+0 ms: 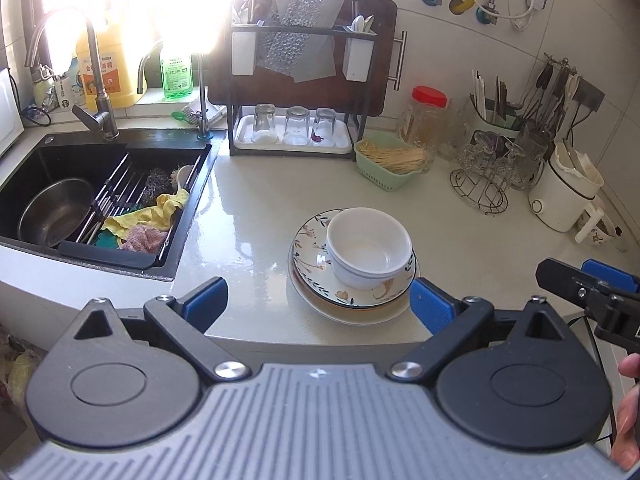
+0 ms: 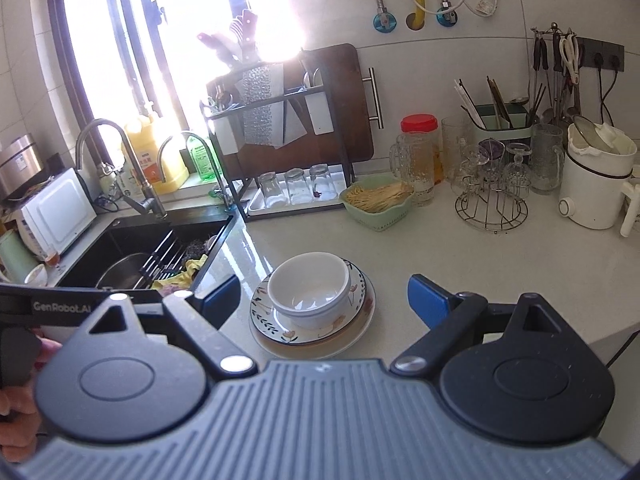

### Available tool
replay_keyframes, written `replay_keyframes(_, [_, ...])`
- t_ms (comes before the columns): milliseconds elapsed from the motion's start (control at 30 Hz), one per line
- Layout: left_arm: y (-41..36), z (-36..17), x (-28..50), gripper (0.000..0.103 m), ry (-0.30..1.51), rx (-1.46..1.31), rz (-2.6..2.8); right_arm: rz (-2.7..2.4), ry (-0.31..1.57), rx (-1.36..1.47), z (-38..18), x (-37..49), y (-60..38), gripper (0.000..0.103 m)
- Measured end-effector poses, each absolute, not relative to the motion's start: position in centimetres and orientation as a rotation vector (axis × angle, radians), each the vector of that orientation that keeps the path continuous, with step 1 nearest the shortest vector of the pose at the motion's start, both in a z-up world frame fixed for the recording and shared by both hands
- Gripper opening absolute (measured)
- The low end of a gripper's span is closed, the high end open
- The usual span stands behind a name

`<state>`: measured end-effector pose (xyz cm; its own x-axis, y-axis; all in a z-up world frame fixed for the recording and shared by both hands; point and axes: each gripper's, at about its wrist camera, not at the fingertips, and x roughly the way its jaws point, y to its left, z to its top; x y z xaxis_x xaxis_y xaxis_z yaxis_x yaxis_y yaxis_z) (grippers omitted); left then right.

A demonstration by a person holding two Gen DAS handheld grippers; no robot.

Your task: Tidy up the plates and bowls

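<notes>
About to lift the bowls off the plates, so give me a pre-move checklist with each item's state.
1. Left gripper open and empty: ok.
2. Right gripper open and empty: ok.
3. White bowls upright, nested on the flowered plate: ok.
4. Plate stack lies fully on the counter, near its front edge: ok.
5. Bowls empty and dry: cannot tell; glare inside.
6. Counter around the stack free of other things: ok.
</notes>
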<state>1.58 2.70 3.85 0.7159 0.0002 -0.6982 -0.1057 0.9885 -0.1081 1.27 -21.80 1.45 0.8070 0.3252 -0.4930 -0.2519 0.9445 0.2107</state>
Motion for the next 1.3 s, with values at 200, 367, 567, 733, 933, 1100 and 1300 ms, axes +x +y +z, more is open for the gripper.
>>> replay_keyframes(200, [2.42, 3.63, 1.77, 0.099, 0.787, -0.153, 0.043, 0.285, 0.560, 0.127, 1.12, 1.10, -22.00, 0.092])
replay_keyframes(367, [2.10, 3.39, 1.99, 0.099, 0.796, -0.153, 0.037, 0.277, 0.566, 0.140, 1.10, 1.22, -22.13, 0.092])
replay_keyframes(567, [2.05, 3.33, 2.36, 0.099, 0.807, -0.145, 0.023, 0.274, 0.570, 0.145, 0.91, 1.24, -22.12, 0.092])
replay_keyframes(733, [2.12, 3.34, 2.33, 0.099, 0.809, -0.153, 0.018, 0.270, 0.587, 0.147, 0.67, 1.38, -22.19, 0.092])
replay_keyframes(933, [2.17, 3.29, 2.23, 0.099, 0.806, -0.143, 0.034, 0.263, 0.585, 0.144, 0.67, 1.32, -22.23, 0.092])
replay_keyframes(1100, [2.06, 3.45, 2.05, 0.099, 0.798, -0.148, 0.031, 0.261, 0.582, 0.142, 0.70, 1.08, -22.25, 0.092])
replay_keyframes(1300, [1.93, 3.70, 1.87, 0.099, 0.793, -0.139, 0.026, 0.258, 0.579, 0.145, 0.98, 0.91, -22.34, 0.092])
